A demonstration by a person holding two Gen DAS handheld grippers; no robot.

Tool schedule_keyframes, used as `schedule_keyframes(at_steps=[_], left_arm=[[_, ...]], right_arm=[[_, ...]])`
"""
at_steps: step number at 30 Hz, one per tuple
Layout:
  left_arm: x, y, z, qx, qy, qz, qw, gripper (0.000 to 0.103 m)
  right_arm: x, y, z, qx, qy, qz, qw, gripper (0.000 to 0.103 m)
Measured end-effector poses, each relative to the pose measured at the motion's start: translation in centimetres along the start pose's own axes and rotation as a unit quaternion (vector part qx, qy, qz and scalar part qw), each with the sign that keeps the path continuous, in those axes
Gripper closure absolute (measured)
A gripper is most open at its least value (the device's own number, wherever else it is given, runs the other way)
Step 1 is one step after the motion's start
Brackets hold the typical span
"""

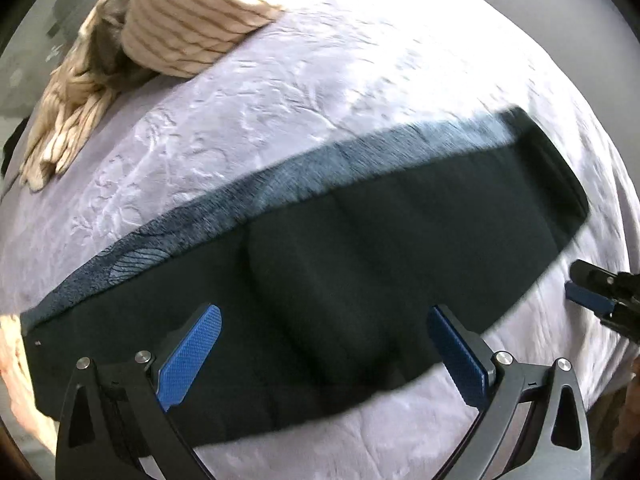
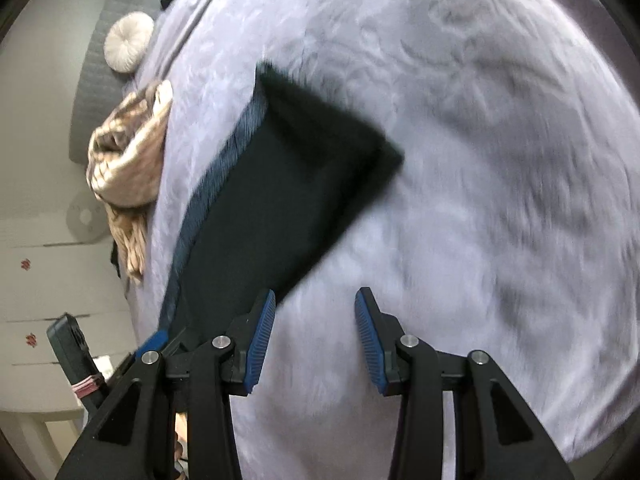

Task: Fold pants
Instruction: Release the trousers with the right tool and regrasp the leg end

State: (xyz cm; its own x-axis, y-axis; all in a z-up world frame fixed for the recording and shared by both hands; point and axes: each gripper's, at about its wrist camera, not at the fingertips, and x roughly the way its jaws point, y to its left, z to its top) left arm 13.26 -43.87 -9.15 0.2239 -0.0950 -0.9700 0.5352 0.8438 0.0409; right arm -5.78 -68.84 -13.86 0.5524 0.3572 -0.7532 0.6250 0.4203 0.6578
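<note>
One pair of dark, near-black fabric pants (image 1: 360, 248) lies folded lengthwise as a long strip across the lavender embossed bedspread (image 1: 320, 80). Two grippers hover above: the left gripper (image 1: 324, 336) is spread wide over the pants, the right gripper (image 2: 315, 328) parted over bare bedspread, both empty. One crumpled beige striped garment (image 1: 180, 32) lies apart.

The left wrist camera looks steeply down past its own fingers (image 1: 192, 356) onto the dark pants (image 1: 320, 264) from close above, the bed (image 1: 320, 100) filling the frame. The right wrist camera tilts less steeply, seeing along the pants (image 2: 280, 200) from one end toward the wall. Both share the pants, the lilac bedcover and the striped beige cloth (image 1: 160, 40) (image 2: 128, 152) — each also catches the other's fingers at its edge.
</note>
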Motion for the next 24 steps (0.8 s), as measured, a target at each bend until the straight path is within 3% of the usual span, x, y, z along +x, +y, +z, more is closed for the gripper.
schedule_keyframes(at_steps=[5,9,15,17,18,19,20,22,24], left_arm=[[3.1,1.1,0.3,-0.03,0.006,0.013,0.9995,0.0],[4.7,1.9,-0.7,-0.07,0.009,-0.011,0.9974,0.0],[4.0,1.6,-0.5,-0.052,0.008,-0.005,0.9986,0.0],[2.5,1.8,0.5,-0.049,-0.017,0.005,0.9987,0.004],[1.8,1.9,0.9,-0.047,-0.031,0.008,0.9984,0.005],[0.9,2.1,1.5,-0.048,-0.049,0.012,0.9976,0.005],[0.4,2.3,2.1,-0.053,-0.063,0.02,0.9964,0.005],[0.1,3.1,3.3,-0.072,-0.08,0.037,0.9935,0.005],[1.8,4.3,4.5,-0.097,-0.07,0.066,0.9906,0.005]], right_arm=[[1.2,-1.0,2.4,0.008,-0.021,0.041,0.999,0.049],[2.7,-1.6,3.2,0.011,-0.032,0.069,0.997,0.049],[3.6,1.1,4.0,-0.027,-0.058,0.107,0.992,0.044],[4.1,1.9,4.4,-0.031,-0.058,0.114,0.991,0.044],[4.6,2.1,4.6,-0.026,-0.048,0.102,0.993,0.05],[5.0,2.2,4.8,-0.022,-0.04,0.096,0.994,0.075],[5.1,2.3,4.9,-0.018,-0.038,0.091,0.995,0.089],[4.3,2.8,4.7,-0.02,-0.046,0.106,0.993,0.09],[3.1,4.0,4.1,-0.043,-0.057,0.114,0.991,0.09]])
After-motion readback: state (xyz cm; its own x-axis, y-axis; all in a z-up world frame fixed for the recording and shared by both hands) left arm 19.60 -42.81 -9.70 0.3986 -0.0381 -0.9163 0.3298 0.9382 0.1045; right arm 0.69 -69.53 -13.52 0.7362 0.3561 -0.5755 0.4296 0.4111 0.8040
